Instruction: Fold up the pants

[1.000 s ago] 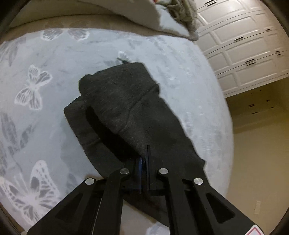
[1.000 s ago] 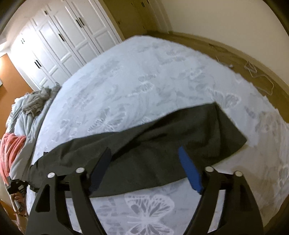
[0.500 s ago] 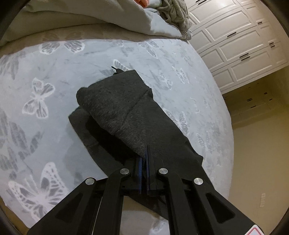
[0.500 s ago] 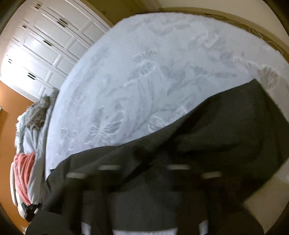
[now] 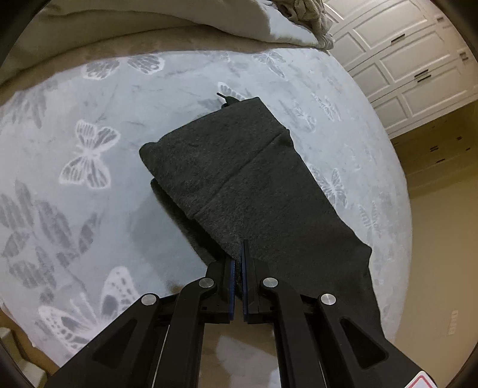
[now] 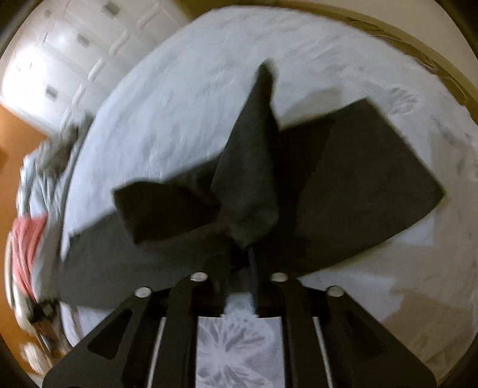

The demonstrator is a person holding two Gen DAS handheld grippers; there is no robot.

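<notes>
Dark grey pants [image 5: 239, 167] lie on a pale blue bed cover with butterflies [image 5: 89, 119]. In the left wrist view one end is folded double, and my left gripper [image 5: 242, 247] is shut on the near edge of the top layer. In the blurred right wrist view the pants [image 6: 358, 185] stretch across the bed. A bunch of the cloth [image 6: 254, 149] stands up in a peak from between the fingers of my right gripper [image 6: 242, 253]. Its jaws are opening slightly, with the cloth still pinched between them.
A rumpled duvet [image 5: 179, 18] lies at the far end of the bed. White panelled wardrobe doors [image 5: 412, 59] and a beige floor [image 5: 442, 238] are to the right. Grey and red bedding [image 6: 30, 209] is heaped at the left in the right wrist view.
My right gripper went from wide open above the pants to closed on them, pulling a fold up. My left gripper kept its hold, and the folded end now lies flatter.
</notes>
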